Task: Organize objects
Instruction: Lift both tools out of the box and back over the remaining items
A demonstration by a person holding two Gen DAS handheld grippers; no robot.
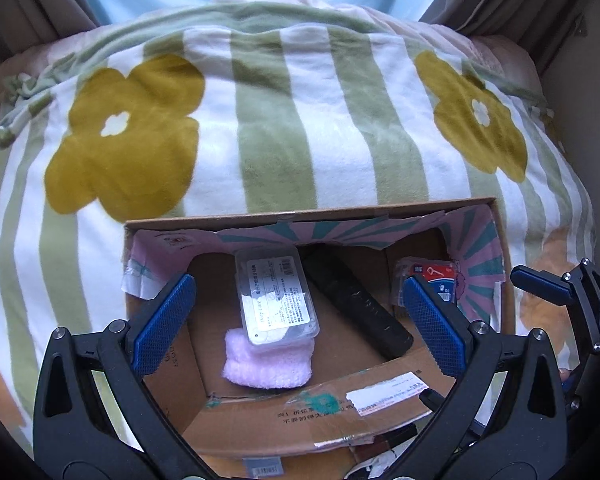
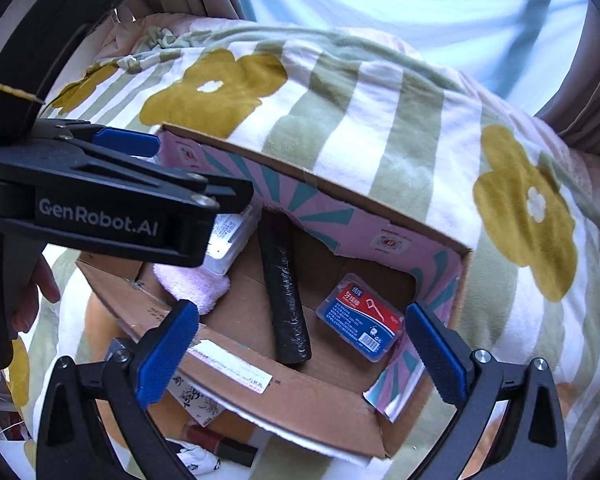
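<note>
Four things lie inside the open brown cardboard box with pink-and-teal printed flaps, which sits on a bed under a fleece blanket striped green and white with mustard flowers. Against the box's left side, a clear plastic case with a white label rests partly on a fluffy pale pink cloth. A black cylindrical roll lies slantwise across the middle of the floor, and a small blue-and-red plastic floss-pick box sits near the right wall, apart from the roll.

Both tools hang above the box with nothing in them. The left hand-held gripper has its blue pads spread as wide as they go over the case and roll. The right hand-held gripper is equally wide open over the roll's near end and the floss-pick box.
</note>
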